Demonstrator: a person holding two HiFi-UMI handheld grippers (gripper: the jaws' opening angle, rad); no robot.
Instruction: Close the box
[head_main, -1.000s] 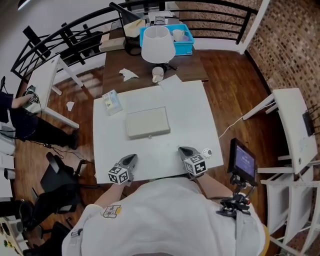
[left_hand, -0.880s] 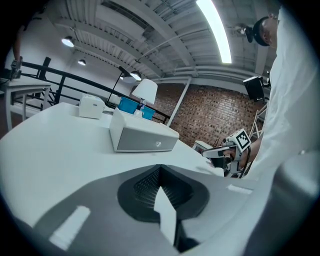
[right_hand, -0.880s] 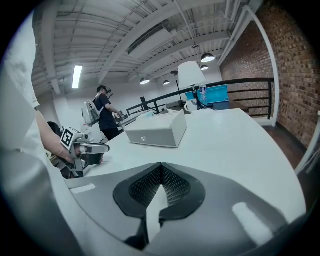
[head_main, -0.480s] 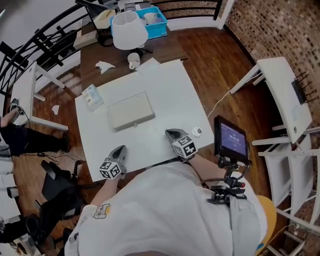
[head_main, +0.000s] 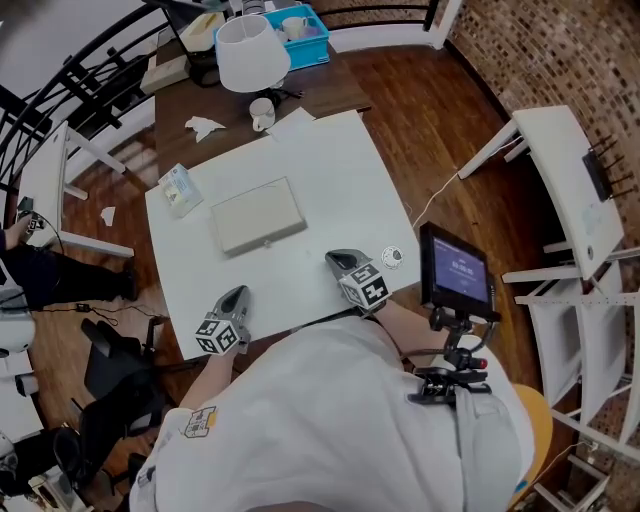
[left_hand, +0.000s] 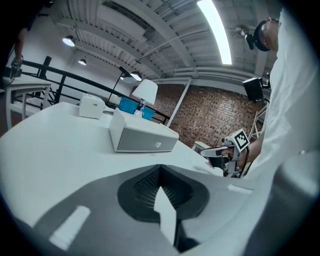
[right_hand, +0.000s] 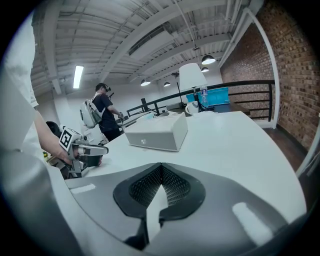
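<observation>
A flat pale grey box (head_main: 258, 215) lies on the white table (head_main: 340, 180) with its lid down; a small clasp shows on its near side. It also shows in the left gripper view as the box (left_hand: 142, 137) and in the right gripper view as the box (right_hand: 157, 132). My left gripper (head_main: 237, 293) rests near the table's front edge, left of the box and well short of it, jaws shut on nothing (left_hand: 160, 170). My right gripper (head_main: 335, 257) rests at the front right, also shut and empty (right_hand: 161, 167).
A tissue pack (head_main: 178, 188) lies left of the box and a small round object (head_main: 391, 257) sits beside the right gripper. Behind the table stand a lamp (head_main: 246, 52), a cup (head_main: 263, 113) and a blue basket (head_main: 290, 25). A screen on a stand (head_main: 455, 270) is at the right.
The head view has swung, so the table now sits further left and higher. Both grippers stay by the front edge and the box has not moved.
</observation>
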